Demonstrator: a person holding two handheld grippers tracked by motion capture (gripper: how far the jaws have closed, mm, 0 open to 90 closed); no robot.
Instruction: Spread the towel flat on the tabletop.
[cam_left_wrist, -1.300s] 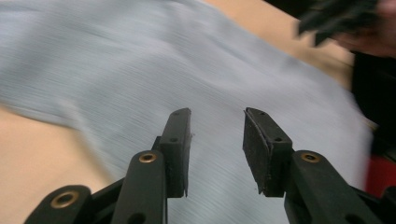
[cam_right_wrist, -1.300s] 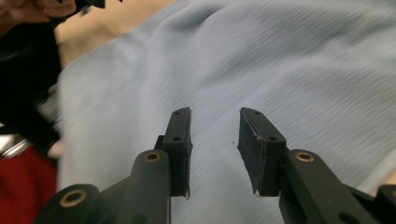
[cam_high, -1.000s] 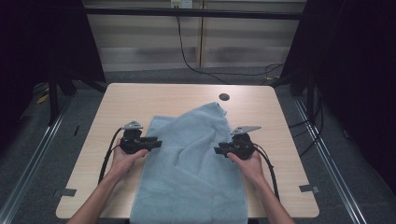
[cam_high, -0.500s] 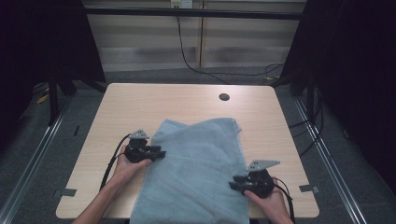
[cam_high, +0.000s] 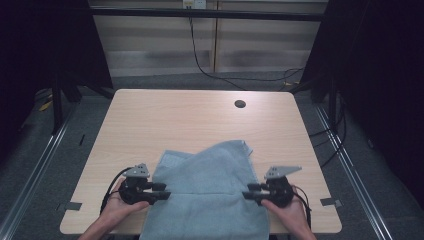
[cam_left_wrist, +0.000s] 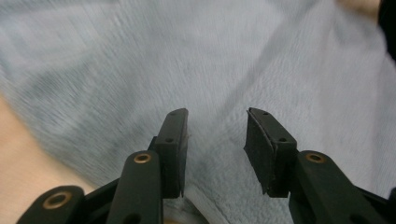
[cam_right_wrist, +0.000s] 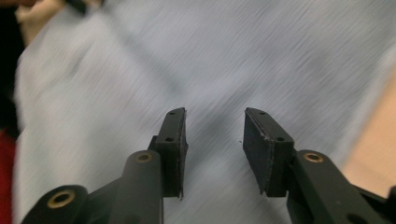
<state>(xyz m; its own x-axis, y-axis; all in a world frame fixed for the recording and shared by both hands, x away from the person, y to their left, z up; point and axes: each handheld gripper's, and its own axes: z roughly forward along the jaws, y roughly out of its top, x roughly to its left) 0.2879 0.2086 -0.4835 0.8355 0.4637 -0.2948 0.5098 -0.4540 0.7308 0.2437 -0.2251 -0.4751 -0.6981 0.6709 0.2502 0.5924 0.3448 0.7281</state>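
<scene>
Left claw (cam_high: 161, 190) and right claw (cam_high: 250, 191) point inward, jaws just opening, nothing between them.

The towel (cam_high: 207, 192) lies on the near half of the bench (cam_high: 165, 120), hanging over its front edge. The left gripper (cam_high: 161, 191) and right gripper (cam_high: 248, 192) flank it.

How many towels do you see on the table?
1. A light blue towel lies folded at the near edge of the table, between the two hand-held grippers. A second one could be hidden inside its folds.
</scene>
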